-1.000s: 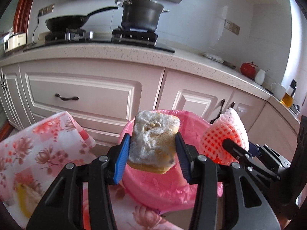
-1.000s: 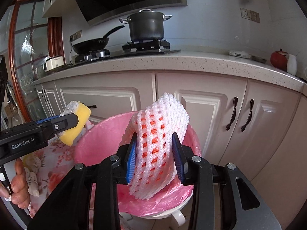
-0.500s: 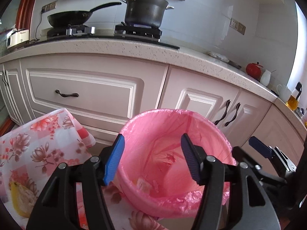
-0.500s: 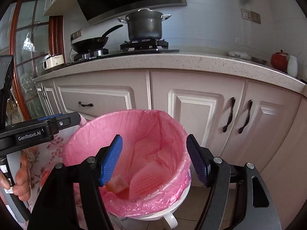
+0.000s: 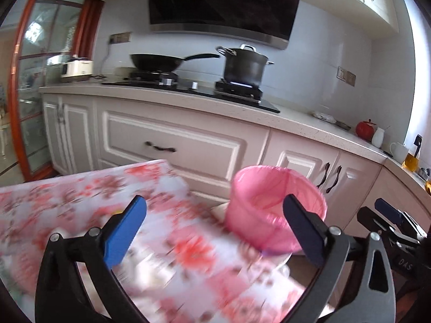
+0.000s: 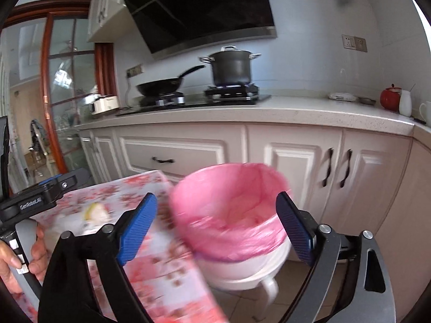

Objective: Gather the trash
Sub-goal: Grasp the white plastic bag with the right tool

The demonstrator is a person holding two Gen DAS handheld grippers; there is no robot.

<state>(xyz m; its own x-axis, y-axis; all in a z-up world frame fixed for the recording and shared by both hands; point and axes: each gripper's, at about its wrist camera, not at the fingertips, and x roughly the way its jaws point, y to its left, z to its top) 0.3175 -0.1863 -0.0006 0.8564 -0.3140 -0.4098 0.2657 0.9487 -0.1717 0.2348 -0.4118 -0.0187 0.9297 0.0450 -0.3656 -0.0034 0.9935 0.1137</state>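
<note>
Two wrist views of a kitchen, both smeared by motion. We hold a left tool point(image 5: 214, 227) and a right tool point(image 6: 218, 227), each with blue-padded black fingers. Both sets of jaws are opening and stand wide apart, with nothing between the pads.

Beyond the right tool's fingers, and ahead and to the right of the left tool, stands the white plastic bin lined with a thin pink bag point(image 6: 229, 212) point(image 5: 272, 210). The liner's folds hide most of what lies inside, so we cannot make out the contents clearly.

Left of the right tool spreads the counter draped in a glossy pink floral cloth point(image 6: 164, 266) point(image 5: 186, 253), which touches or sits just beside the bin. On it, near the left tool's black body in the right wrist view, rests a small pale yellow-white scrap point(image 6: 95, 212), too blurred to identify; we judge it to be the next piece of trash.

We judge this scrap light and soft, likely to crush rather than slip, so a gentle pinch across its middle should serve. The slick cloth may slide or bunch under the pads, so we would close on the scrap alone. The bag liner looks flimsy and easily snagged by a fingertip.
</note>
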